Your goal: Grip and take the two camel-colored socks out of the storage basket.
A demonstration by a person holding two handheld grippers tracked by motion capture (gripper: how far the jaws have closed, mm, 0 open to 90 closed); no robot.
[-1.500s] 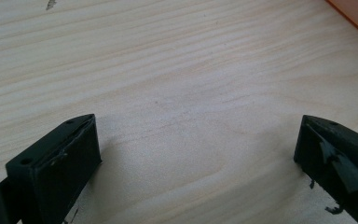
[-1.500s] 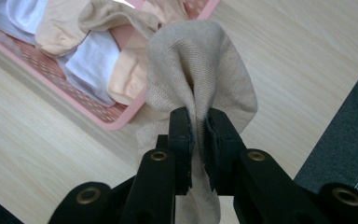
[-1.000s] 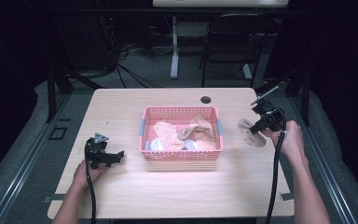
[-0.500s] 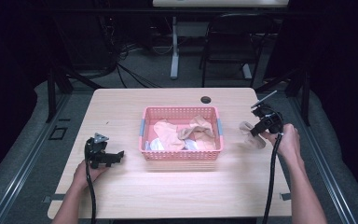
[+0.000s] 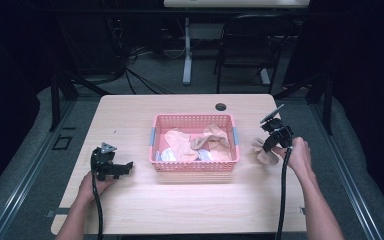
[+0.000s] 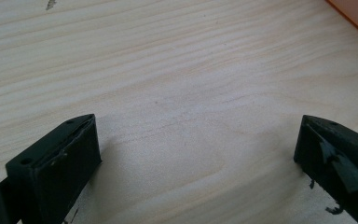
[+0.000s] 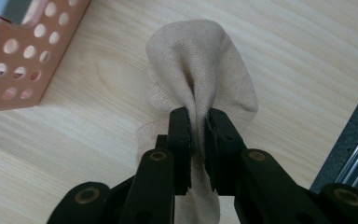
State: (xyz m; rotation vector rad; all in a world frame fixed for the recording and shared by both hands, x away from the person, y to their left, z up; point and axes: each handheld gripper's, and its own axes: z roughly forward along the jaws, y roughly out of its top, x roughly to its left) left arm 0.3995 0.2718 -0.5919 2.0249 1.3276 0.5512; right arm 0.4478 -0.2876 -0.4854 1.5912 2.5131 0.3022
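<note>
Down low over the table (image 6: 182, 84) here — pale wood grain running across, and the left gripper (image 6: 198, 154) has its two black jaws standing wide apart with bare wood between them. The jaw on the right has a scuffed, peeling pad, with dark flecks on the wood beside it. Up in the top right corner, an orange-pink edge of the basket (image 6: 356, 14) cuts in — well away from the jaws.

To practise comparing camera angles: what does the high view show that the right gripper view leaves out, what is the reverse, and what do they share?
High view alone: the left gripper resting on the table, both forearms, socks inside the basket, chairs behind. Right gripper view alone: the beige sock's knit and the fold pinched tight between the black jaws of the right gripper. Shared: that sock, the gripper shut on it, the pink basket's holed wall and the wooden tabletop.
</note>
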